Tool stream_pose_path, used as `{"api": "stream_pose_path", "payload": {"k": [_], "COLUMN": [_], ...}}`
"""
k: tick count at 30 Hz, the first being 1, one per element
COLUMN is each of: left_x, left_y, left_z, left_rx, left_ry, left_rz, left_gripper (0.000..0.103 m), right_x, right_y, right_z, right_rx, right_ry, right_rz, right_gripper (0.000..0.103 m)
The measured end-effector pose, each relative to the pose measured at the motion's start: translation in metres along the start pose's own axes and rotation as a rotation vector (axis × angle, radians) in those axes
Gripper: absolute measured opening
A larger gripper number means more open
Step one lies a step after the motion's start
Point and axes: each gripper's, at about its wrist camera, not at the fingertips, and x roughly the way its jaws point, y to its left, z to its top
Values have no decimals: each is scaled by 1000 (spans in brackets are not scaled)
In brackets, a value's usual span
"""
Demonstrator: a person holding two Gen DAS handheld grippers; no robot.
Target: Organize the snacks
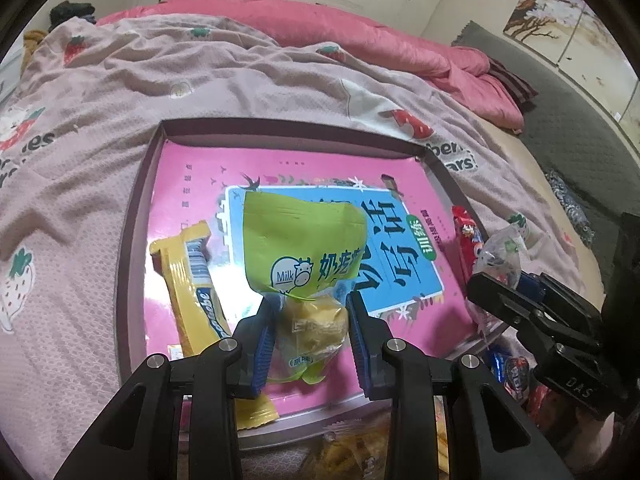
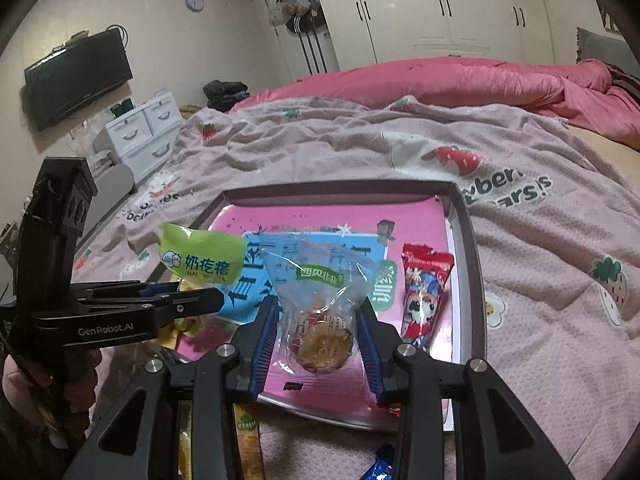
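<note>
The left tongs [image 1: 310, 336] grip a green bag [image 1: 300, 248]. The right tongs [image 2: 318, 338] seem to grip a clear bag [image 2: 320, 300], both over the tray [image 1: 132, 216] for dropping in.

shallow purple-rimmed tray with pink printed lining [image 1: 134, 216]: 1 | long yellow wrapped bar [image 1: 192, 276]: 1 | green milk-candy pouch [image 1: 296, 240]: 1 | clear plastic biscuit bag [image 2: 320, 300]: 1 | red cartoon-printed packet [image 2: 424, 296]: 1 | black two-finger grippers: 2
</note>
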Motion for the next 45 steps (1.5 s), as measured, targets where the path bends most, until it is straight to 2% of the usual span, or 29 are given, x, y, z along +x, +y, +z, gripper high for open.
{"api": "stream_pose_path", "payload": {"k": [10,23,45], "left_x": [5,11,15], "left_y": [-4,-6,-7], "left_z": [-4,-6,-8], "left_rx": [28,41,45], "left_ry": [14,25,38], "left_rz": [-3,-18,-31], "left_gripper": [35,35,35], "right_x": [11,20,25], "right_y": [-5,-7,-11], "right_z": [-6,-13,-17], "right_rx": [7,13,28], "right_ry": [61,113,124], "right_rz": [-46,-49,-38], "right_gripper": [39,39,39]}}
